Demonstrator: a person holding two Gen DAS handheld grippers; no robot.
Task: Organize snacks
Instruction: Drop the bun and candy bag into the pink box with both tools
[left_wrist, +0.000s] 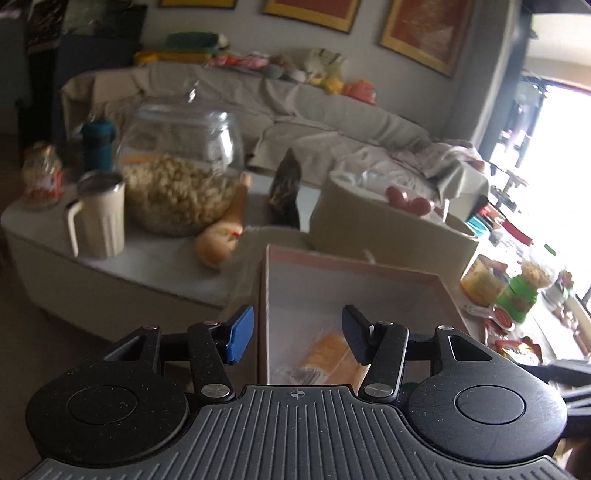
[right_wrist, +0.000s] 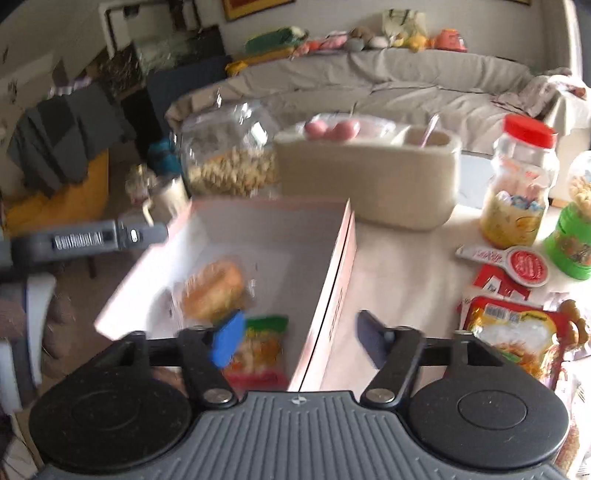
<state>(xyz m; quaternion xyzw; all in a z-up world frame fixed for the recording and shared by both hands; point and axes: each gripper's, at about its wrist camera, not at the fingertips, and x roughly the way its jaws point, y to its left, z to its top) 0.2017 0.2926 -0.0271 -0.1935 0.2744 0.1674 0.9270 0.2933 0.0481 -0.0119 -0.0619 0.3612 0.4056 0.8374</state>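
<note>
Box sat open at the desk edge, holding a wrapped bun and a green-topped snack bag. Left gripper hung with fingers apart astride the box's left wall, blue pad outside, dark pad inside; no contact seen. Right gripper likewise had fingers apart astride the right wall, nothing clamped. Looked like a two-handed box grab in progress. Best practice, as a judgement: set both pairs of fingers deep over the walls, square to them, then closed together evenly so thin card wouldn't buckle or twist. Kept the inner pads clear of bun and bag. More snacks waited loose on the desk at right: red noodle pack, red-lidded jar, green tub. Motion blur limited certainty on exact pad gaps.
</note>
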